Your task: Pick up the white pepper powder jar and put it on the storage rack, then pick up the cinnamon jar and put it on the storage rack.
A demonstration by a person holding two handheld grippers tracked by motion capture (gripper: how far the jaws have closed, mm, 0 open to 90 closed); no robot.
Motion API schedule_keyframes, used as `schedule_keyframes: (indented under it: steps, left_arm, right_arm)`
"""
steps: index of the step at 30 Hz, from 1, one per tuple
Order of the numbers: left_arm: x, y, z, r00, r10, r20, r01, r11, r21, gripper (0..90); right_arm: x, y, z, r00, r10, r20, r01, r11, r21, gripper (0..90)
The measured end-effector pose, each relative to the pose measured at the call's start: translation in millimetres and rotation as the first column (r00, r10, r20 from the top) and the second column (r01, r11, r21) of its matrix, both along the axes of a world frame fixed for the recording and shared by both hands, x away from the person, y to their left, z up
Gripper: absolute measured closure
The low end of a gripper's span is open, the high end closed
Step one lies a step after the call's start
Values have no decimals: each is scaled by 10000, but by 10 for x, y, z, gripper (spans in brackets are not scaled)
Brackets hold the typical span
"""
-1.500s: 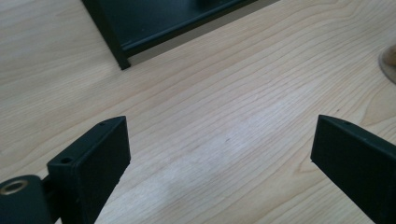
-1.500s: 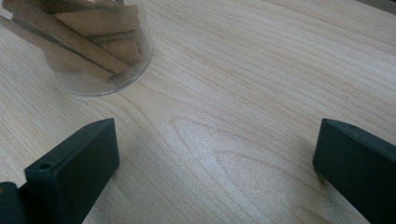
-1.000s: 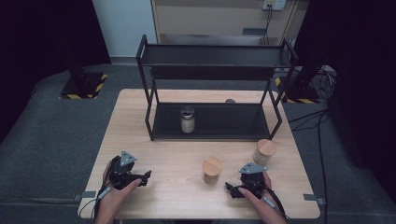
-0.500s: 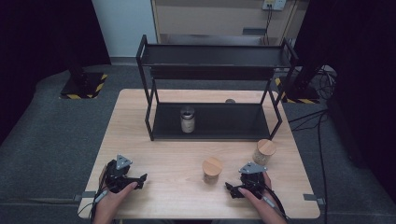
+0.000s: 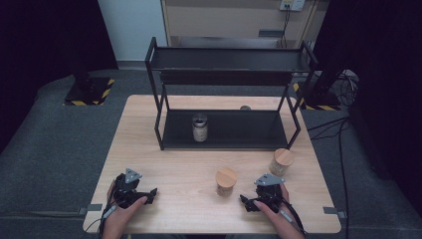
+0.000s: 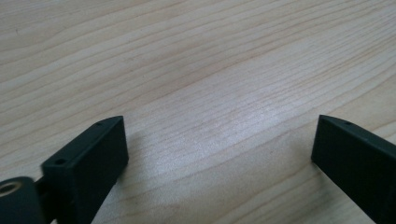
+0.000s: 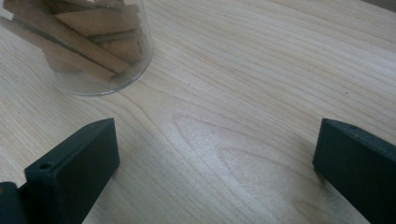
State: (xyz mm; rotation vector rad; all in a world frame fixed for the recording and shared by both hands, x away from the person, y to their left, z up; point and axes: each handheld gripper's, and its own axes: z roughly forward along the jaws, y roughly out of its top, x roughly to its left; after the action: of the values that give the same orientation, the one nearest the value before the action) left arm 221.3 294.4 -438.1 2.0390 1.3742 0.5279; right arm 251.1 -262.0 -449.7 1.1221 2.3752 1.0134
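Nearest me, my left gripper (image 5: 149, 193) and my right gripper (image 5: 245, 201) rest low at the table's (image 5: 169, 164) front edge, both with jaws spread wide and holding nothing, so I judge no step is under way and the next move calls for reaching to a jar. Just beyond my right gripper stands a wooden-lidded jar (image 5: 226, 181), a second lidded jar (image 5: 281, 161) sits farther right, and a metal-capped jar (image 5: 199, 127) stands on the lower level of the black shelf (image 5: 229, 59). My right gripper view shows the near jar's glass holding brown sticks (image 7: 88, 35), which the high view hides under the lid.
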Motion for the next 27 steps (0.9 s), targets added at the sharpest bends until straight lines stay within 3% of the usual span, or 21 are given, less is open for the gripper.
schedule_keyframes:
  steps: [6,21,24,27]
  left_arm:
    - [-43,-19,-72,9994,16,356,-16,10000,-7,0]
    - [-17,-19,-73,9994,-9,354,8,10000,24,0]
    - [-17,-19,-73,9994,-9,354,8,10000,25,0]
    - [-17,-20,-73,9994,-3,357,2,10000,24,0]
  right_arm:
    - [-3,4,2,10000,-24,-16,24,10000,-2,4]
    - [30,-4,23,9999,48,-145,-47,10000,5,9]
    - [84,-74,60,9991,67,-418,-50,9992,394,29]
    - [101,-87,119,9989,312,-343,-301,9990,336,28]
